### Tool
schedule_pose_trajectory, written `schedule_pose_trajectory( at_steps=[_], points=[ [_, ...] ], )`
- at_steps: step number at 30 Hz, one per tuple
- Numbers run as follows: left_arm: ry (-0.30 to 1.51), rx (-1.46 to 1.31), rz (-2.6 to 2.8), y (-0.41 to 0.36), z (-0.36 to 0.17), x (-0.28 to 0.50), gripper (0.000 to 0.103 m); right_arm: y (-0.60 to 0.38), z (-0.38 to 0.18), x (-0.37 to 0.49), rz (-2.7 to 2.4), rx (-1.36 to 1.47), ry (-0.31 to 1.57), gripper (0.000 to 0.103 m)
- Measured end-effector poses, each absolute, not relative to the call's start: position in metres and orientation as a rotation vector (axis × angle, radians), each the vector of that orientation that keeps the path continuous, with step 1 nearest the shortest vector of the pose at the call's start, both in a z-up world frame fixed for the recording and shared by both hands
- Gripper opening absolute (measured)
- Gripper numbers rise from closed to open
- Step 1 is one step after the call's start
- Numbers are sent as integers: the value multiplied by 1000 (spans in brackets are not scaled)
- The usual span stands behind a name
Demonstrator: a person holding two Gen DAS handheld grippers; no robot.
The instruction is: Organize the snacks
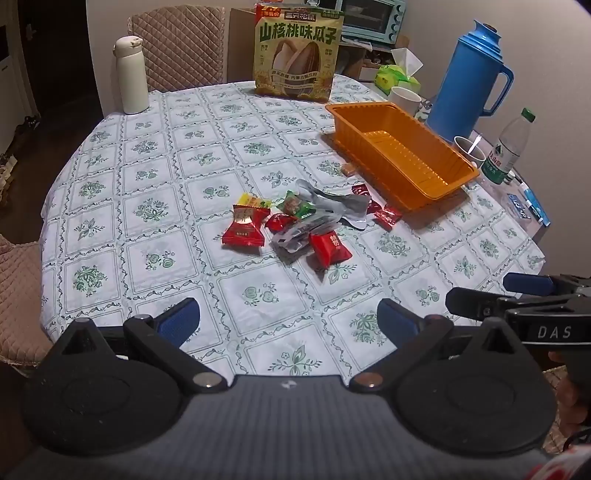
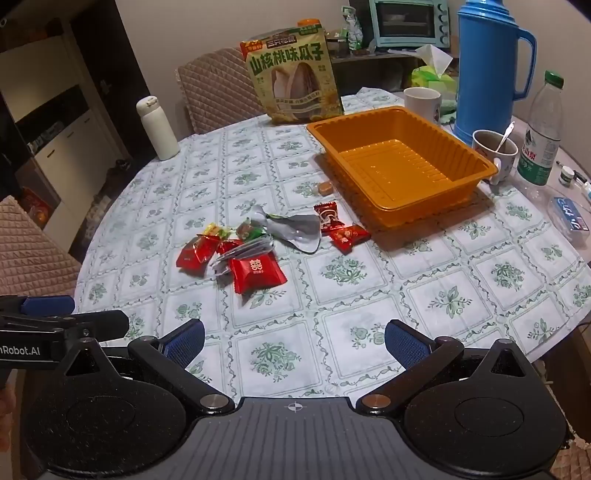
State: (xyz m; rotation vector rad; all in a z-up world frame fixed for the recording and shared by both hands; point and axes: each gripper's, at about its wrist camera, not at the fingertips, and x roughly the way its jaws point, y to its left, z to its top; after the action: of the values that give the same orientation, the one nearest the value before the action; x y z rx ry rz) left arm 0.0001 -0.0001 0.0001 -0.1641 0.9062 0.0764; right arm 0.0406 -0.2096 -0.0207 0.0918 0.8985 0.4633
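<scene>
We hold the left hand-held gripper (image 1: 288,319) and right hand-held gripper (image 2: 294,341) spread and unladen above the table (image 2: 369,314), judging the first pick pending: the wrapped candies (image 2: 255,273) lie heaped beside the empty orange tray (image 2: 399,166).

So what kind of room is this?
Probably a home dining area or kitchen: a round table with a floral tablecloth, a quilted chair behind it, a small oven on a shelf and a blue thermos.
</scene>
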Motion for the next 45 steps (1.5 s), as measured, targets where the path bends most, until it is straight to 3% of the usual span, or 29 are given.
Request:
schedule_pose_trajectory(
  at_steps=[45],
  points=[
    [907, -178, 69, 9, -10, 6, 102, -197, -21, 51, 461, 79, 908, 103]
  ],
)
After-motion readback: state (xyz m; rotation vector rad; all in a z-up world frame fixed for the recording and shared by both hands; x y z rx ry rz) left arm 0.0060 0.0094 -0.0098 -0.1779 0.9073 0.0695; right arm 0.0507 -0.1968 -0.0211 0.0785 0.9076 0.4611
